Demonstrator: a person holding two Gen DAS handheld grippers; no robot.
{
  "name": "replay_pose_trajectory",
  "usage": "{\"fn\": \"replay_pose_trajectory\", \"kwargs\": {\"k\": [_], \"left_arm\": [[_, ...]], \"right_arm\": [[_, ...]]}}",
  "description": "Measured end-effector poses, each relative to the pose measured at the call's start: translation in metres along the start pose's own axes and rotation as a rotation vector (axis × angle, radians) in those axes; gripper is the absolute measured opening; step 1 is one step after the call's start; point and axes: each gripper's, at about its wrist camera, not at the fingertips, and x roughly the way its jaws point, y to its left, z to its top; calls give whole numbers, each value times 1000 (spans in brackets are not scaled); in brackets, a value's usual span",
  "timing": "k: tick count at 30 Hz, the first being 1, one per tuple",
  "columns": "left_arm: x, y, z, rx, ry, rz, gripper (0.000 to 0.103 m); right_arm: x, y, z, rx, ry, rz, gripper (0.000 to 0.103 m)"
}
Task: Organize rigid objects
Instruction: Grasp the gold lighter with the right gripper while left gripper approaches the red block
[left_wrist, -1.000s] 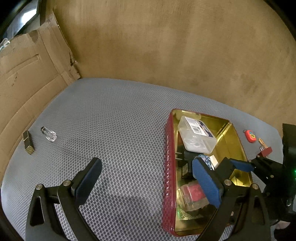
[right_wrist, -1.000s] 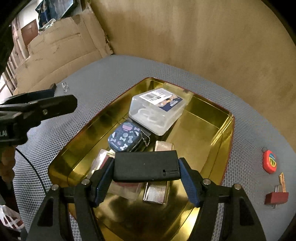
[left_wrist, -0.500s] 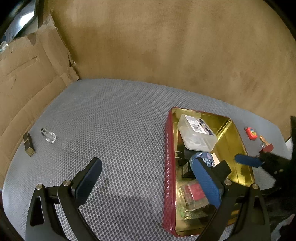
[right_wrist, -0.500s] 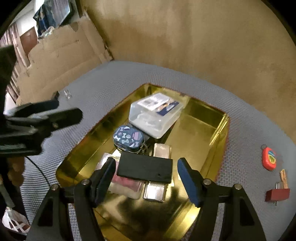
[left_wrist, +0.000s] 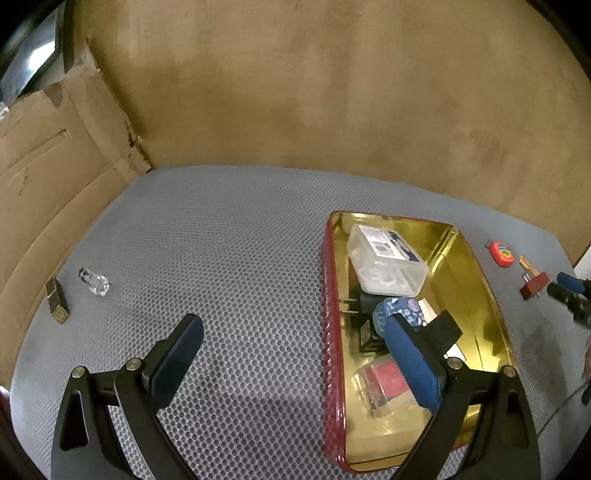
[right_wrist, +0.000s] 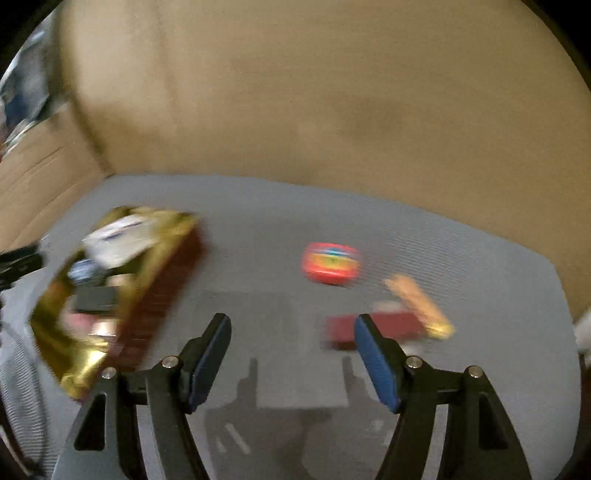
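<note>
A red tin with a gold inside (left_wrist: 480, 295) lies on the grey mat. It holds a clear plastic box (left_wrist: 388, 262), a blue patterned case (left_wrist: 400, 310), a black box (left_wrist: 443, 328) and a red item in a clear case (left_wrist: 384, 380). My left gripper (left_wrist: 295, 343) hangs open and empty over the tin's left wall. In the blurred right wrist view my right gripper (right_wrist: 291, 332) is open and empty over the mat, right of the tin (right_wrist: 173, 280). A dark red block (right_wrist: 340, 328) lies by its right finger, with a red tape measure (right_wrist: 330, 264) beyond.
A tan and gold piece (right_wrist: 417, 306) lies against the red block. A glass stopper (left_wrist: 94, 282) and a dark gold tube (left_wrist: 57, 304) sit at the mat's left edge. Cardboard walls (left_wrist: 55, 177) close the left and back. The right gripper's tip (left_wrist: 565, 286) shows at far right.
My right gripper let go of the black box, which now lies in the tin, and swung right to the red block and tape measure. The left gripper stayed put.
</note>
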Motion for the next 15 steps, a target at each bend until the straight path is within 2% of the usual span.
{"fn": "replay_pose_trajectory", "kwargs": {"k": [5, 8, 11, 15], "left_arm": [[-6, -11, -2, 41, -39, -12, 97], [-8, -23, -6, 87, -61, -8, 97], [-9, -36, -8, 123, -46, -21, 97], [-12, -55, -7, 171, -27, -35, 97]], "right_arm": [[12, -68, -14, 80, 14, -138, 71], [25, -95, -19, 92, 43, -177, 71], [37, -105, -18, 68, 53, -185, 71], [53, -107, -12, -6, 67, -151, 71]]}}
